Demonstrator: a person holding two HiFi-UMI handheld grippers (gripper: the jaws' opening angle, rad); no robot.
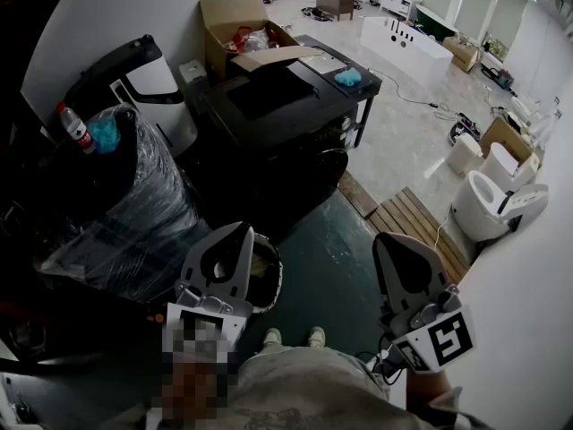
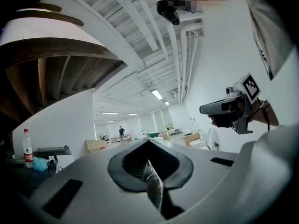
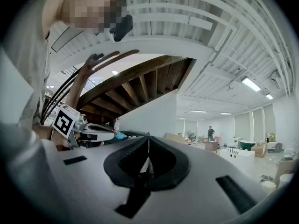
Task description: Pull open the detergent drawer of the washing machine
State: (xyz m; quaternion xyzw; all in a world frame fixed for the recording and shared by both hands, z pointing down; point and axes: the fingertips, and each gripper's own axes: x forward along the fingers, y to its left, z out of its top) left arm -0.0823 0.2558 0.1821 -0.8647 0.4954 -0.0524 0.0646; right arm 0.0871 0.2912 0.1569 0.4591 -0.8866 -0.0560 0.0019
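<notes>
**Two Shut Grippers, One Dark Washing Machine**

Two grippers are held out level in front of the person. The left gripper (image 1: pixel 238 228) is shut tight, with its two jaws pressed together, and nothing is held in it. The right gripper (image 1: pixel 383 240) is shut the same way, and nothing is held in it either. One cube with square markers is seen on each gripper, so two cubes are counted.

One dark washing machine (image 1: pixel 269 119) is seen in the middle of the room. It is well ahead of both grippers and is touched by neither. Its detergent drawer cannot be picked out, because the machine is too dark.

To the left, one big dark bundle (image 1: pixel 134 204) is wrapped in clear plastic. One water bottle (image 1: pixel 76 128) with a red label is seen at its top. Behind the machine, one open cardboard box (image 1: pixel 237 25) is seen. One blue rag (image 1: pixel 347 77) is laid on one black table (image 1: pixel 369 90).

One round bin (image 1: pixel 269 285) is seen just beside the left gripper. Two light shoes (image 1: pixel 271 337) are seen between the grippers. One set of wooden boards (image 1: pixel 416 227) is laid on the floor at the right. One far-off person (image 3: pixel 211 132) is seen standing.
</notes>
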